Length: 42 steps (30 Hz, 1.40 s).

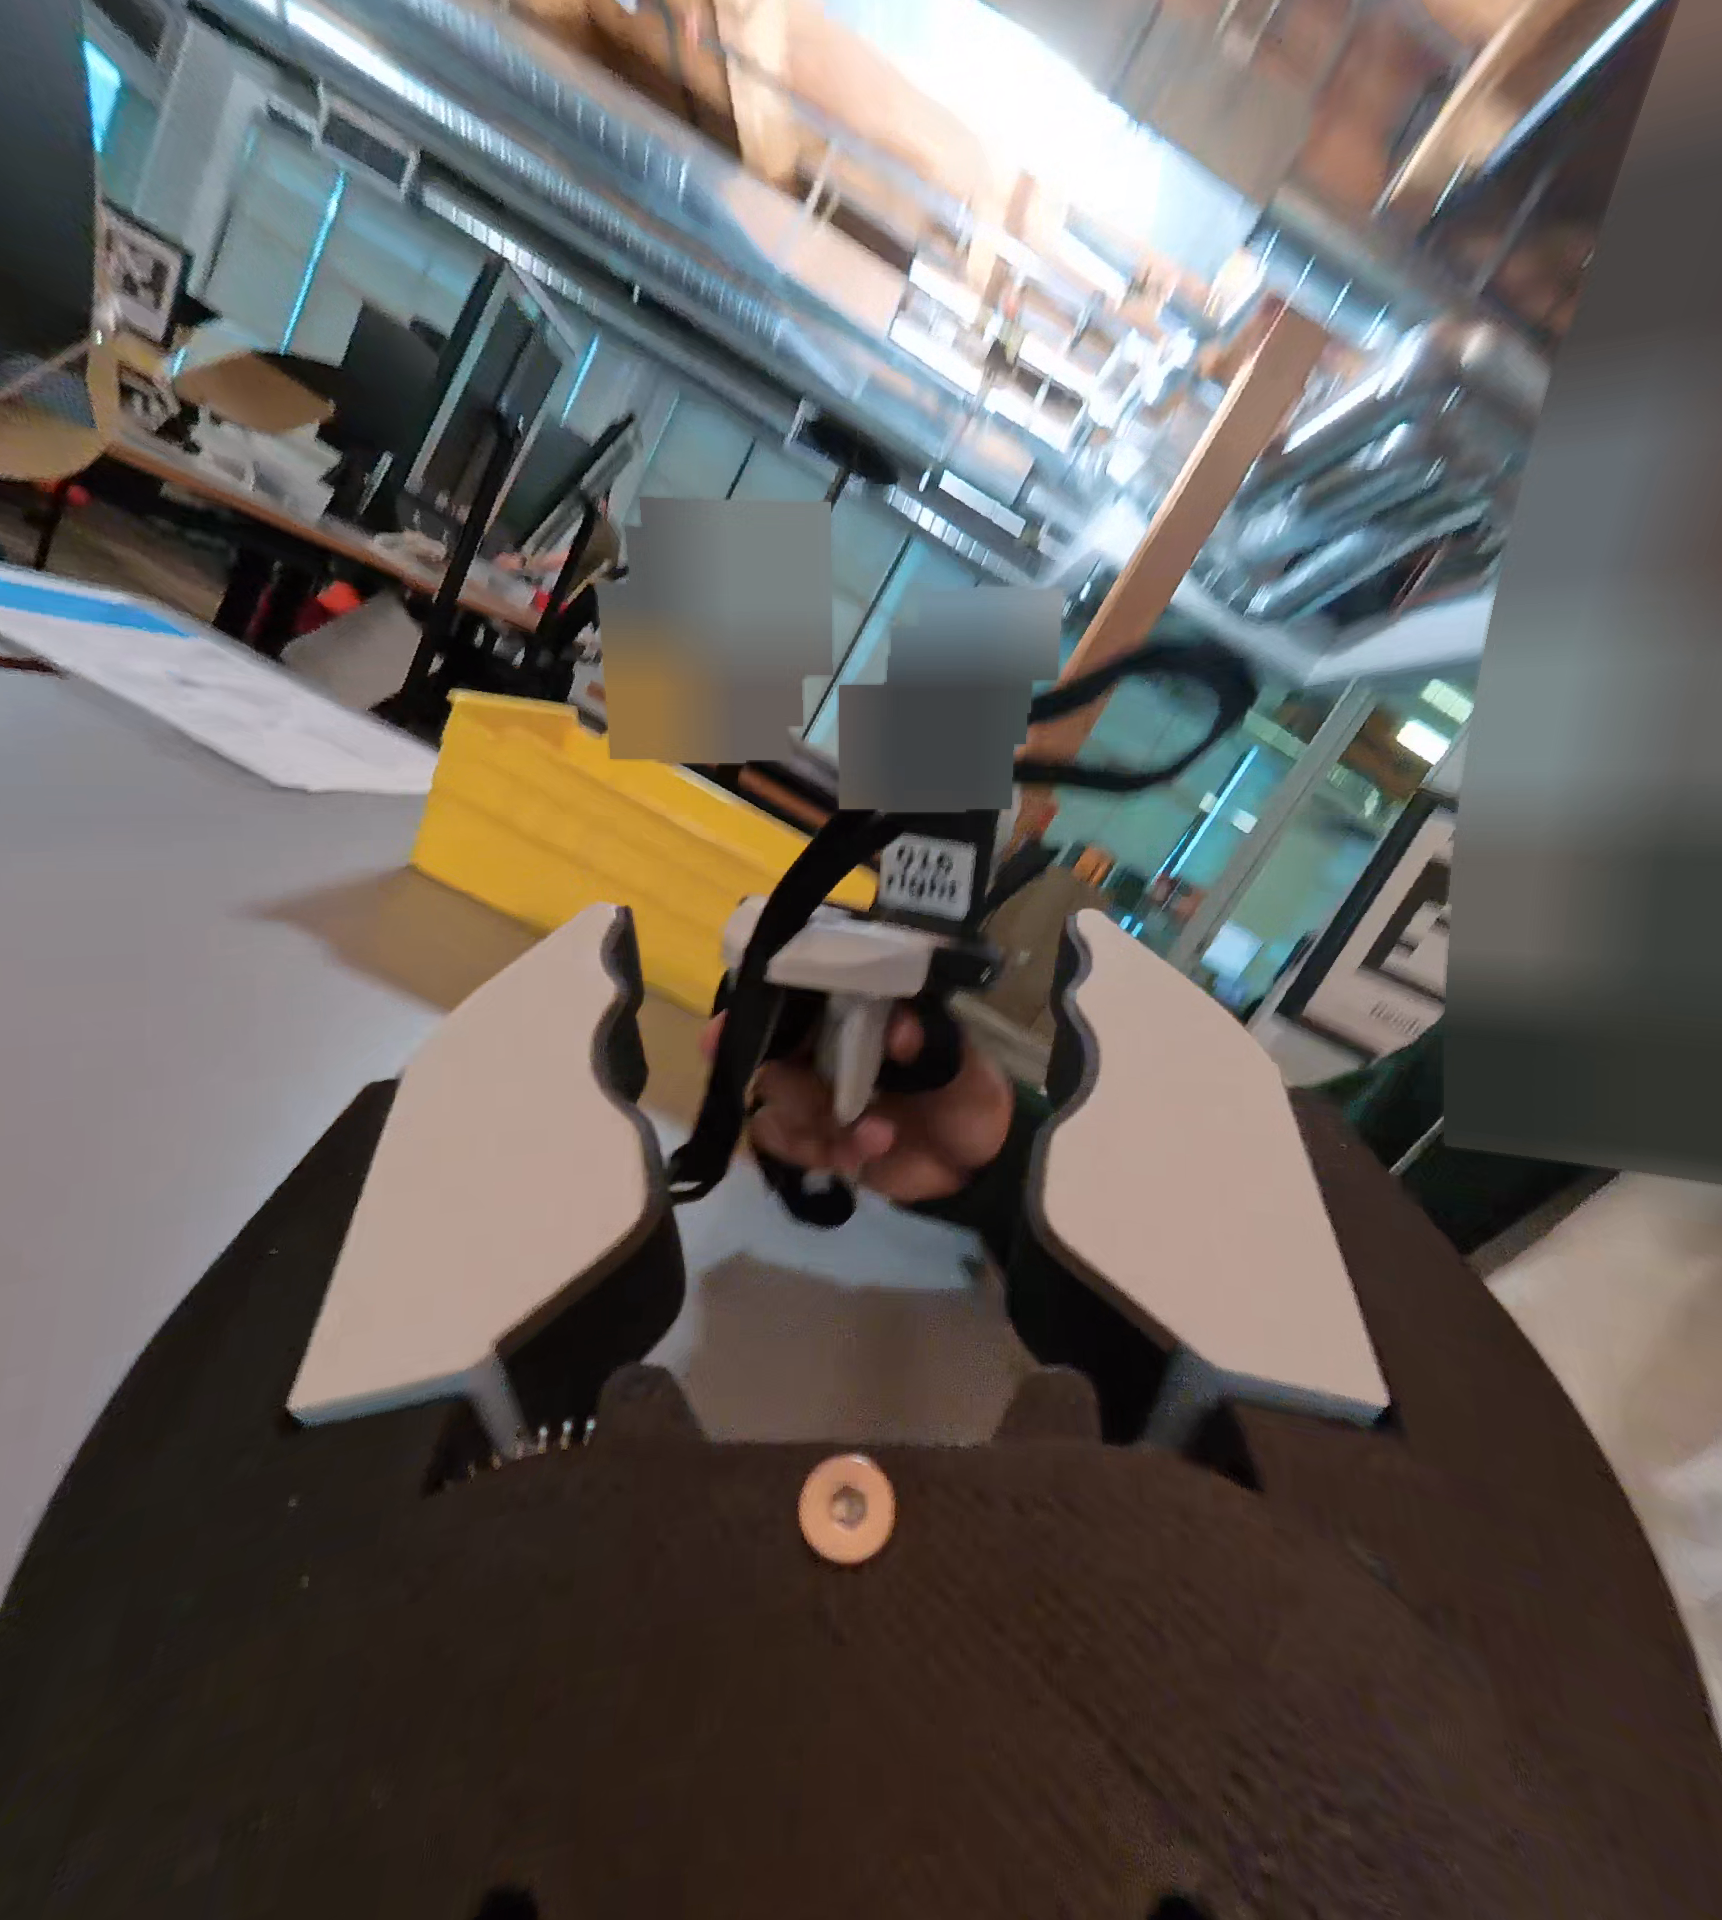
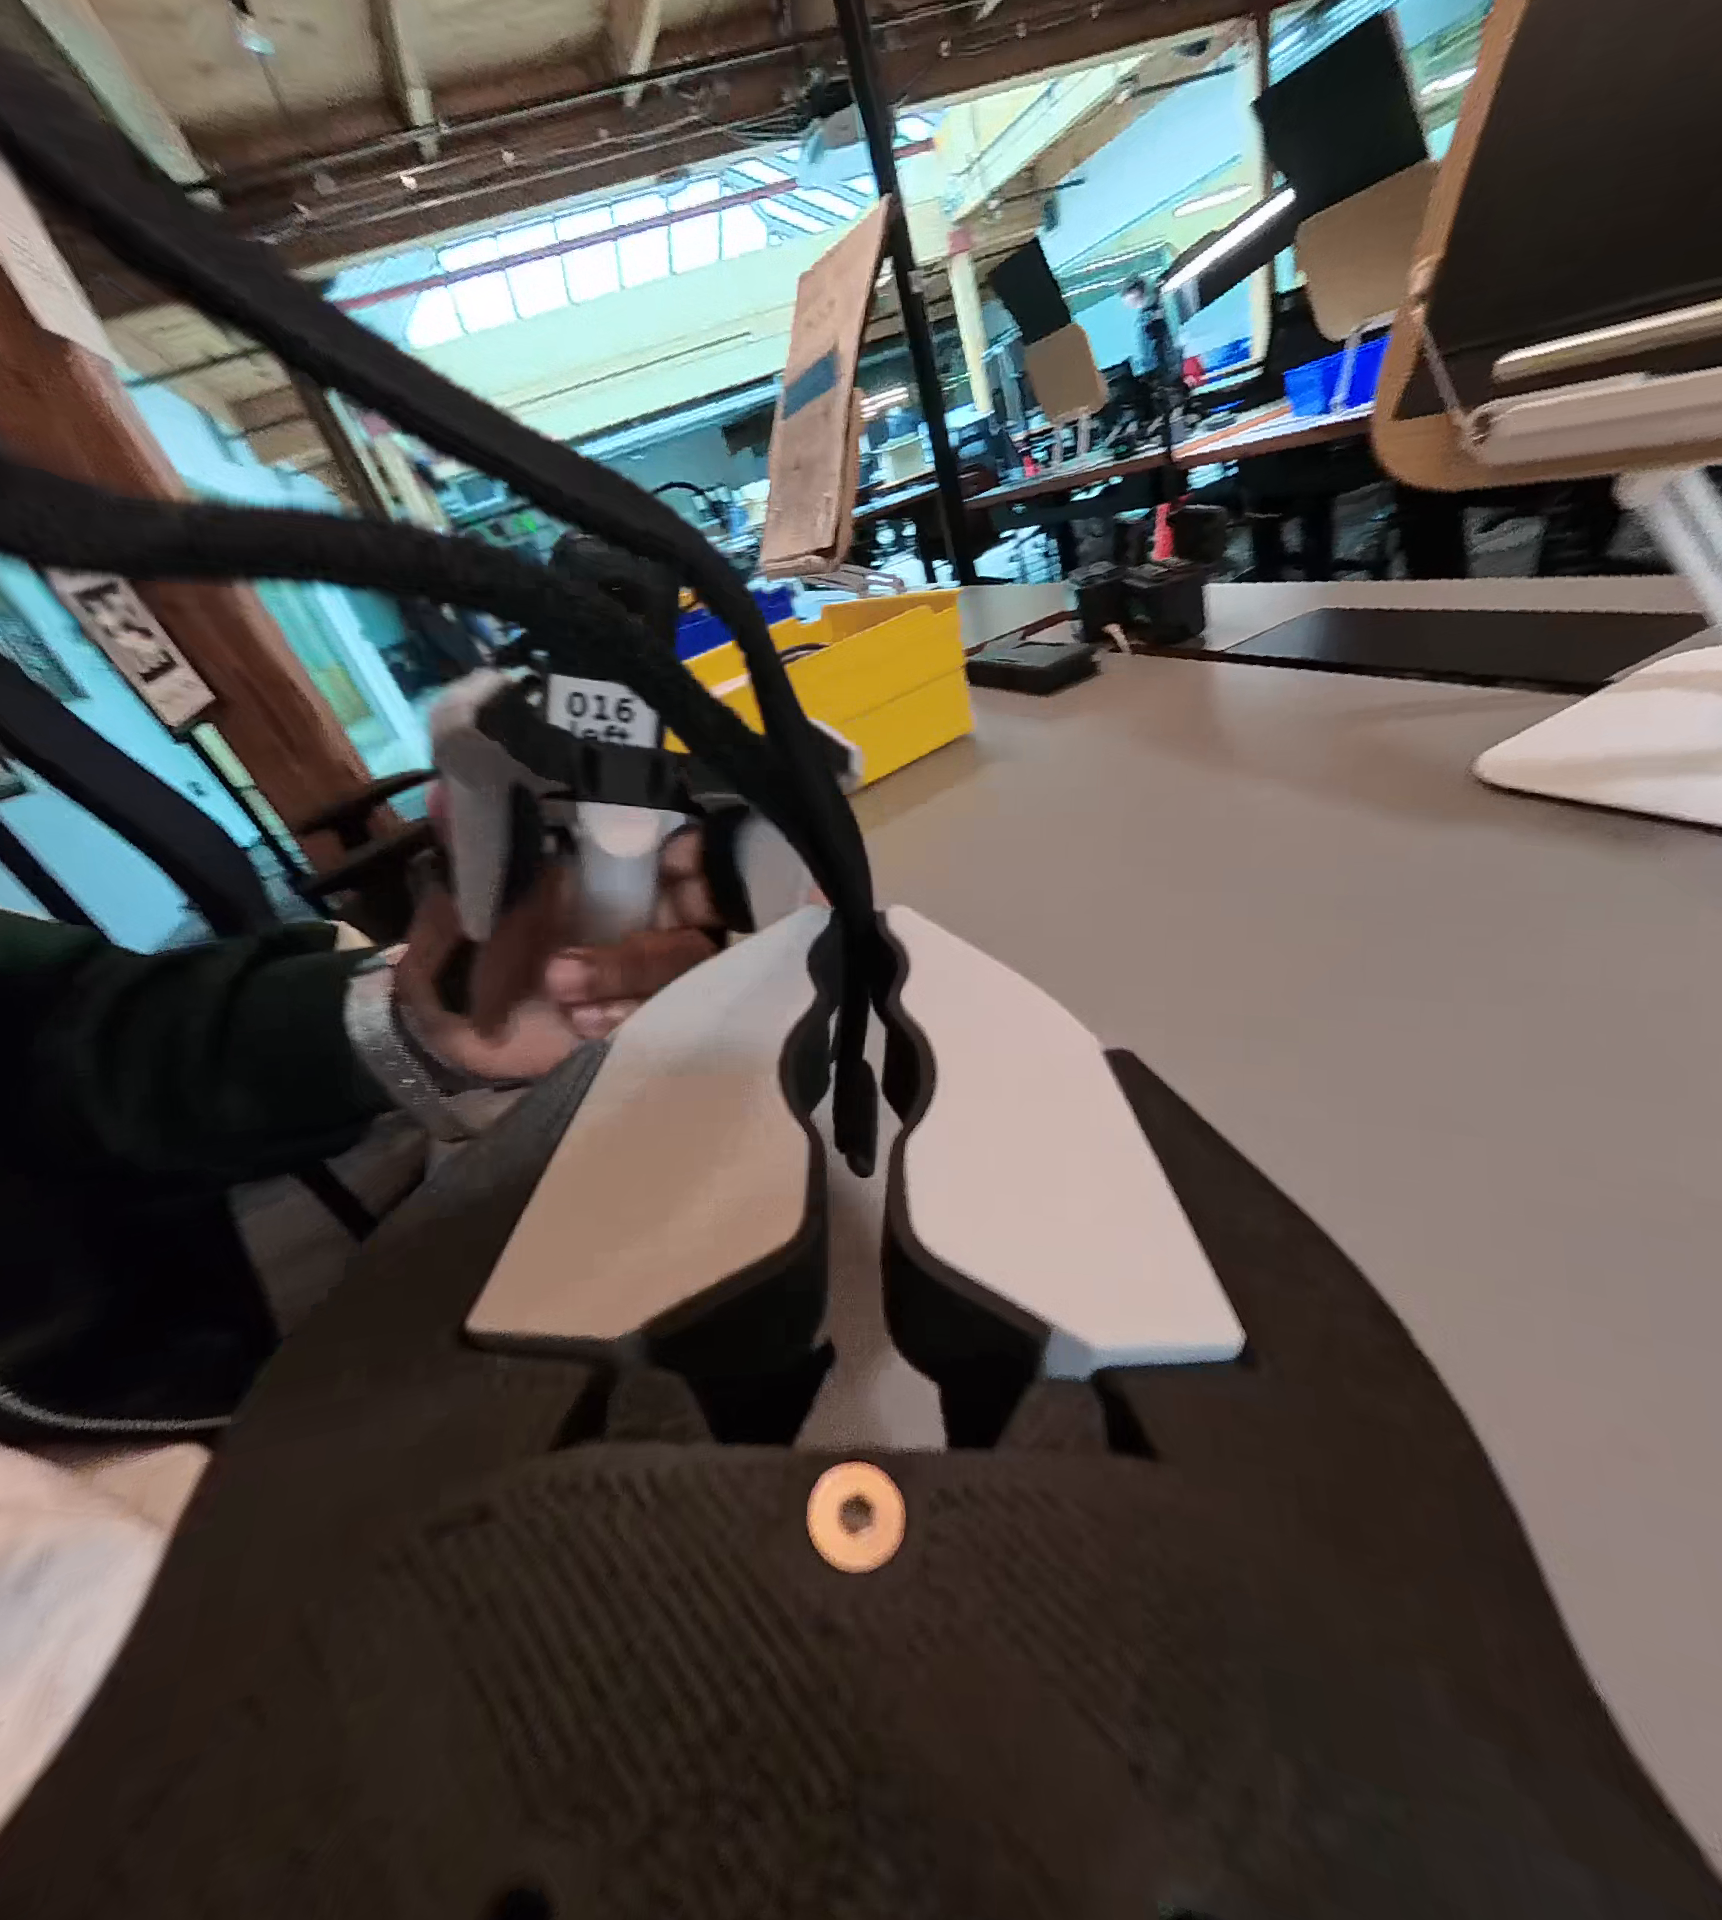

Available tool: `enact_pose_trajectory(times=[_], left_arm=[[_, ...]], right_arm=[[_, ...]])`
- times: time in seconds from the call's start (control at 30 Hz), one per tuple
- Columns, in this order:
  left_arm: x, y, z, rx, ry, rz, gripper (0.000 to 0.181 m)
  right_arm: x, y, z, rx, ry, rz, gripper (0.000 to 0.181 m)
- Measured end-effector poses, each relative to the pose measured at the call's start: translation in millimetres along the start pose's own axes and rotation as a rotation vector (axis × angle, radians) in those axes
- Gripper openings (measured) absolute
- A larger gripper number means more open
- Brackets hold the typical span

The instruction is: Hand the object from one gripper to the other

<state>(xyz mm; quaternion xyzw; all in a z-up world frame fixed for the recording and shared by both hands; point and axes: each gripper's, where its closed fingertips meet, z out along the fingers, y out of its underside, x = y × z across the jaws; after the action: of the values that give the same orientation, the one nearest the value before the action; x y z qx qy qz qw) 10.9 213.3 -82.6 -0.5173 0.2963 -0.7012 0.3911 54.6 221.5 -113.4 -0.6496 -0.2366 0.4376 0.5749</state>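
A black braided cord (image 2: 852,1039) is the object. My right gripper (image 2: 859,935) is shut on it near its end, and the end (image 2: 852,1132) pokes back between the fingers. The rest of the cord runs up and left (image 2: 369,374). My left gripper (image 1: 846,935) is open and empty. It faces the right gripper (image 1: 867,961), held by a hand (image 1: 888,1132) just ahead of it. The cord (image 1: 732,1049) hangs from that gripper, in line with the gap between my left fingers and not touching them. The left gripper (image 2: 597,821) also shows in the right wrist view.
Both grippers are above a grey table (image 2: 1304,935). A yellow bin (image 1: 576,831) stands on it, also in the right wrist view (image 2: 867,675). A white monitor stand base (image 2: 1646,758) and a black mat (image 2: 1459,634) are at the right. Papers (image 1: 213,675) lie far left. Spacing between my two grippers at the tips: around 6 cm.
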Motion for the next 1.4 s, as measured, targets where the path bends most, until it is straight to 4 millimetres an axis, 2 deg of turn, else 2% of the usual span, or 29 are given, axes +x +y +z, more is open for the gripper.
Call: enact_pose_trajectory(times=[0.03,0.13,0.33,0.5,0.7,0.93,1.1,1.4], left_arm=[[-3.9,8.3,0.4,-0.051,-0.018,0.032,0.072],[-8.3,25.5,2.2,-0.159,-0.052,0.114,0.058],[3.4,35.9,7.1,-0.222,-0.001,0.176,0.044],[6.7,37.1,7.9,-0.232,0.016,0.185,0.04],[15.9,26.4,4.9,-0.158,0.12,0.054,0.033],[22.5,22.7,2.2,-0.114,0.244,-0.158,0.02],[22.7,20.6,0.0,-0.108,0.252,-0.161,0.01],[24.0,22.2,0.3,-0.122,0.245,-0.145,0.004]], right_arm=[[-4.2,1.2,1.0,-0.007,-0.032,0.015,0.004],[-19.0,7.4,5.3,-0.044,-0.126,0.043,0.005],[-38.9,26.4,13.1,-0.155,-0.234,0.076,0.005],[-46.8,39.6,16.5,-0.231,-0.259,0.038,0.005],[-60.7,52.8,19.3,-0.3,-0.314,0.002,0.004],[-63.8,56.5,19.2,-0.32,-0.328,-0.015,0.004],[-64.3,59.2,19.7,-0.333,-0.328,-0.023,0.005],[-62.6,60.6,20.8,-0.338,-0.317,-0.027,0.005]])
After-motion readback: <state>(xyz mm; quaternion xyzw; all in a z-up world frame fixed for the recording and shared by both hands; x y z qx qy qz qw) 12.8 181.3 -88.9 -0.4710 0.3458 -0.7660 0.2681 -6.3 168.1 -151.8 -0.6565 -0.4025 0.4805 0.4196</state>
